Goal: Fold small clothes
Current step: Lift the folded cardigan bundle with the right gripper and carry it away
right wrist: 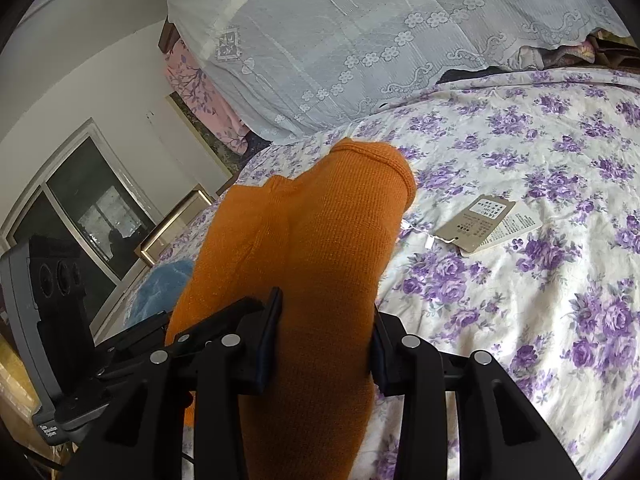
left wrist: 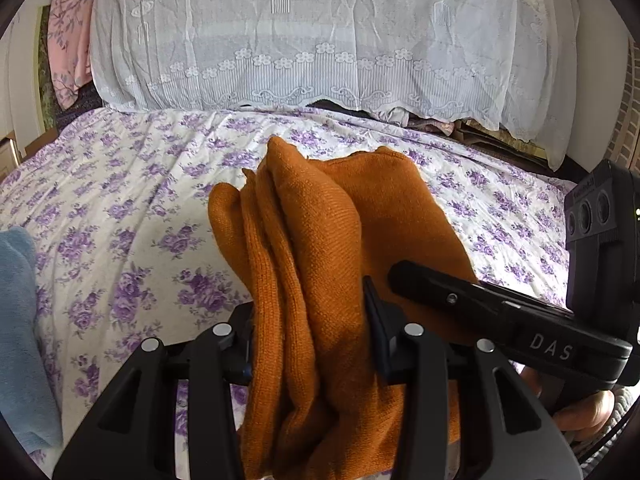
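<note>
The bed (left wrist: 120,184) with its purple-flowered sheet spreads ahead of me, and I hold the orange knit garment (left wrist: 320,248) up off it. Its bunched length runs straight forward from both claws, away from me. My left claw (left wrist: 312,344) is clamped on the thick folds; my right claw (right wrist: 326,344) is clamped on the same knit, right alongside. A paper tag (right wrist: 488,220) lies to the right

The orange knit garment (left wrist: 320,248) hangs bunched in thick folds above the flowered bedsheet (left wrist: 120,184), its ribbed edge uppermost.
</note>
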`<move>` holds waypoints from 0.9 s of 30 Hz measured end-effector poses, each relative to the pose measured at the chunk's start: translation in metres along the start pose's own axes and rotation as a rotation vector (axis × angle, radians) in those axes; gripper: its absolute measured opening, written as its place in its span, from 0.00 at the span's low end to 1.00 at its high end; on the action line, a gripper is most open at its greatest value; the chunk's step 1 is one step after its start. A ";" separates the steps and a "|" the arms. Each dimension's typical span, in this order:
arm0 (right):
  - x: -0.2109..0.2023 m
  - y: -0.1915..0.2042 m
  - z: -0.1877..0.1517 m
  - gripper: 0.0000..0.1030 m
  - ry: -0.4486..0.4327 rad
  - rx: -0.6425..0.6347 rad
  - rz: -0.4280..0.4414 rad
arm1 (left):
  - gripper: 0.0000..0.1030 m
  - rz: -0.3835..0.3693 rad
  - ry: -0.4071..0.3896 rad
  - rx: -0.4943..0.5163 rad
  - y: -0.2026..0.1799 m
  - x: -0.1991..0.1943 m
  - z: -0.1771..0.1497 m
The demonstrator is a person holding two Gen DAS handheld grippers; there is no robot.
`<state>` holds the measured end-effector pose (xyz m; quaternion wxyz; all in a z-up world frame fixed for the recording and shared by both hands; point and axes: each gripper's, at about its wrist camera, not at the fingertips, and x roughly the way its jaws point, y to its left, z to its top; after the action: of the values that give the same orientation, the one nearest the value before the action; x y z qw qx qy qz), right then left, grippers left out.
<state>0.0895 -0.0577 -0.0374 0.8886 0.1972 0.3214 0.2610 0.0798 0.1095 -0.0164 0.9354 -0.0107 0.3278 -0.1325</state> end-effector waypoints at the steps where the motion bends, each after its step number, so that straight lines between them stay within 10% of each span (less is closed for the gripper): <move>1: -0.001 0.002 0.000 0.37 -0.002 -0.003 0.002 | 0.39 0.003 -0.005 0.001 -0.001 -0.003 -0.001; 27: -0.054 0.065 0.004 0.37 -0.107 -0.096 0.080 | 0.39 0.063 -0.175 0.062 -0.009 -0.091 0.003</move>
<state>0.0351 -0.0395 0.0248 0.9018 0.1807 0.2523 0.3007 0.0111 0.1241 0.0428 0.9640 0.0170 0.2405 -0.1118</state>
